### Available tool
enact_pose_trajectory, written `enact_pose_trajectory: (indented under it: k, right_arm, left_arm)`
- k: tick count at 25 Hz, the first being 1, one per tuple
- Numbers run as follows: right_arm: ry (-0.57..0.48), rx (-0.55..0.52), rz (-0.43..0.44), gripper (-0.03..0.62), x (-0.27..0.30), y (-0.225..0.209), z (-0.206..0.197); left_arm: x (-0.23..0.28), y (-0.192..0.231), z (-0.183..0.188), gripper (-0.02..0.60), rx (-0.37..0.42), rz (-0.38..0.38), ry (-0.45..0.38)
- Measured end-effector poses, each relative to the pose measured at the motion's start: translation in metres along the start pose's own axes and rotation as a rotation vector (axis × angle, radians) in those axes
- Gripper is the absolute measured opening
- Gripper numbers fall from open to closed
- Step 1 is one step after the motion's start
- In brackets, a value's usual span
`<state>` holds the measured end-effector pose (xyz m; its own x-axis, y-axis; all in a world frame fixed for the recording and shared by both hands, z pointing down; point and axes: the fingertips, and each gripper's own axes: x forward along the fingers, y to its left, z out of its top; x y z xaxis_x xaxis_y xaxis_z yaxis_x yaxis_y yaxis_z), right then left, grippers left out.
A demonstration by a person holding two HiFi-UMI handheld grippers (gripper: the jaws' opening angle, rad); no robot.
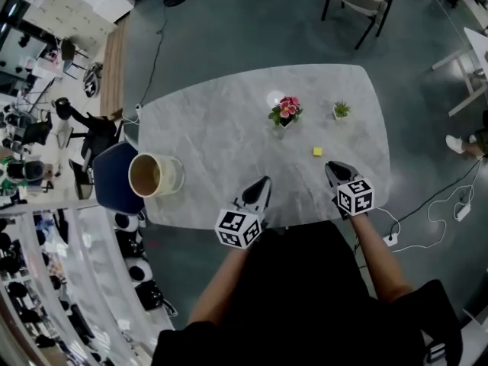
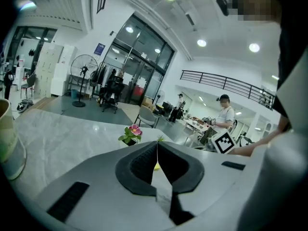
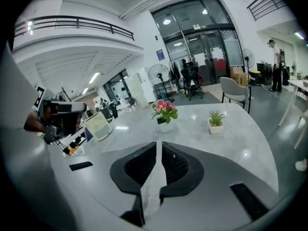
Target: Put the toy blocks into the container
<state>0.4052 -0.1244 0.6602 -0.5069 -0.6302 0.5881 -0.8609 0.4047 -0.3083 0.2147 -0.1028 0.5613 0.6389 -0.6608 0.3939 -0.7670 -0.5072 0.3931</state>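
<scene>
1. The yellow toy block [image 1: 317, 152] lies alone on the tabletop [image 1: 221, 128], right of centre in the head view.
2. The container [image 1: 155, 175] stands at the tabletop's left edge, well apart from the block, so the block will probably need carrying across.
3. The left claw [image 1: 264, 181] and right claw [image 1: 331, 167] are both pressed together and empty, and neither touches the block.
4. The right claw sits just below the block and aims toward it, so it is probably the one meant to pick it up.

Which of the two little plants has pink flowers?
The left plant in the head view, blooming pink; the right plant is only green.
</scene>
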Motion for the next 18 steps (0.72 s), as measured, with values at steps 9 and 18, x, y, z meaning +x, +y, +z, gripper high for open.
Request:
enact_pose_trajectory:
  k: [9, 18]
  right_arm:
    - [0.170, -0.177, 0.036, 0.153, 0.070, -0.034, -0.021]
    - [0.396, -0.350, 0.048, 0.173, 0.126, -0.051, -0.071]
  left_arm:
    - [-0.030, 0.012, -0.015, 0.005, -0.044, 0.086, -0.021]
    - [-0.067, 0.034, -0.027, 0.005, -0.074, 0.180, -0.016]
